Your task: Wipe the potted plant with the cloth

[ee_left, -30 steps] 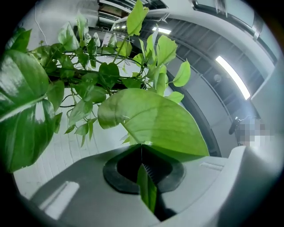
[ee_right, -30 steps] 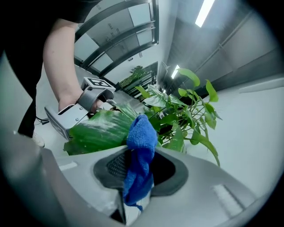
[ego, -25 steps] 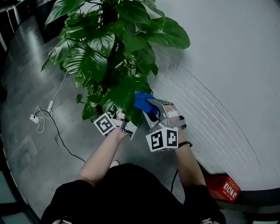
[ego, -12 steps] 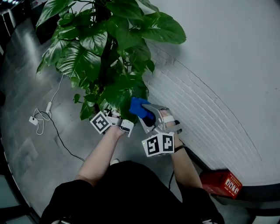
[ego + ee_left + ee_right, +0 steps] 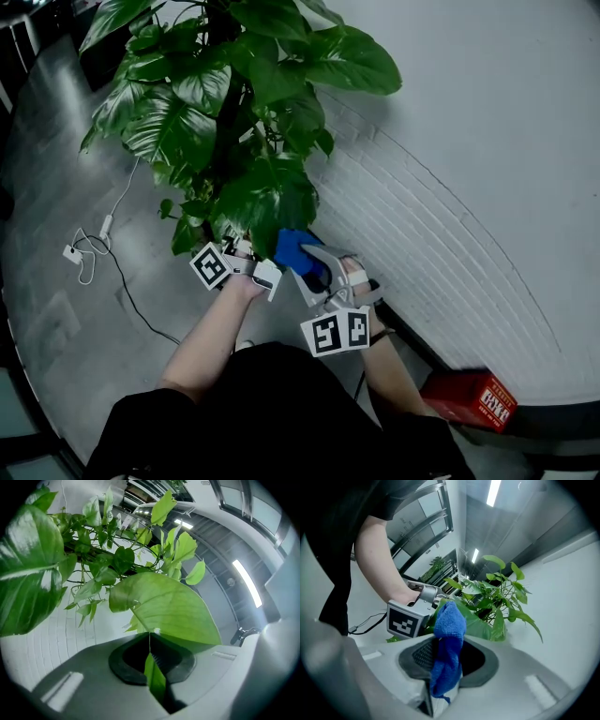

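At the right gripper (image 5: 443, 665): jaws clamped on a blue cloth (image 5: 449, 620), bunched up above them and trailing a little below. In the head view, sits just below picture centre (image 5: 309, 264), with the cloth (image 5: 292, 247) at its 11 o'clock, right at the lower tip of a broad leaf (image 5: 272, 197); cannot tell whether touching or only just beside.

At the left gripper (image 5: 151, 656): jaws pressed together on the base of that leaf (image 5: 164, 606), a green strip caught in the seam and the blade fanned out above at 12 o'clock. In the head view, lies just beside the right gripper at its 9 o'clock (image 5: 246, 253), marker cube toward the person.

Beyond both, toward 12 o'clock: the potted plant (image 5: 225, 94), foliage filling the upper middle, pot hidden under the leaves. From 1 to 4 o'clock, a white brick wall (image 5: 450, 234). At 5 o'clock, against its foot, a red box (image 5: 473, 398). At 9 o'clock, on the grey floor (image 5: 56, 319), a thin cable (image 5: 108, 248).
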{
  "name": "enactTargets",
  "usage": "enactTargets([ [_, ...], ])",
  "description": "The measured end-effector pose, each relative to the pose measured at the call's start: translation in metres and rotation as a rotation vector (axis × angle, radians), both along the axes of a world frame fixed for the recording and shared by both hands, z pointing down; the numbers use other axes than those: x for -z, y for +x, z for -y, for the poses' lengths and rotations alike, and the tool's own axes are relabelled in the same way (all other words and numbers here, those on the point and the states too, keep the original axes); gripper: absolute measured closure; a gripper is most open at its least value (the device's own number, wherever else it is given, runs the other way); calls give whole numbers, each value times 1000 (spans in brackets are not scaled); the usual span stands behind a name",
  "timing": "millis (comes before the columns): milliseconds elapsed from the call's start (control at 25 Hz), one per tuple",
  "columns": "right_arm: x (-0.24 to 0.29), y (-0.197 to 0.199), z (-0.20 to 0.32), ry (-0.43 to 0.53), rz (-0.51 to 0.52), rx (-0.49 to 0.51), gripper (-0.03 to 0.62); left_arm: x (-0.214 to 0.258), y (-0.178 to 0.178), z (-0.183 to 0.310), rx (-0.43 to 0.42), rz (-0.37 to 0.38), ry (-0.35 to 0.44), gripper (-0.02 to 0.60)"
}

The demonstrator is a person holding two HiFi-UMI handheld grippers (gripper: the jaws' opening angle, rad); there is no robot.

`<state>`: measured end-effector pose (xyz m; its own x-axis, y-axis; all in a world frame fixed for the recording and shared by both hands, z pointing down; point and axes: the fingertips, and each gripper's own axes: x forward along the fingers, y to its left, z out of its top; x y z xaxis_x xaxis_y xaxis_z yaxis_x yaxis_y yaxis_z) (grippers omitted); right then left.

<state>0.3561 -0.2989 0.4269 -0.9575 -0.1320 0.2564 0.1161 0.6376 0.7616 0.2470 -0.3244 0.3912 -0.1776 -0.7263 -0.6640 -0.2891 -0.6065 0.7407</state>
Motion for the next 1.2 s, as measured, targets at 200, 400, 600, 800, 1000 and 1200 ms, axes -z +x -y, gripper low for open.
enactTargets([
  [200, -2, 9, -2, -14, 2, 6, 488, -6, 10, -1, -18, -35, 7, 581],
  [400, -7, 19, 0, -45, 3, 14, 488, -16, 19, -2, -24, -57, -5, 581],
  [600, -13, 27, 2, -71, -5, 26, 488, -16, 21, -5, -6, -41, -18, 581],
  [800, -20, 31, 3, -109, -12, 36, 488, -19, 23, -12, 12, -6, -52, 581],
  [1000, -8, 44, 14, -90, 23, 49, 488, -25, 32, -14, 21, -3, -66, 581],
  [1200, 73, 33, 62, 2, 161, 14, 488, -24, 20, -17, 68, 7, -76, 581],
])
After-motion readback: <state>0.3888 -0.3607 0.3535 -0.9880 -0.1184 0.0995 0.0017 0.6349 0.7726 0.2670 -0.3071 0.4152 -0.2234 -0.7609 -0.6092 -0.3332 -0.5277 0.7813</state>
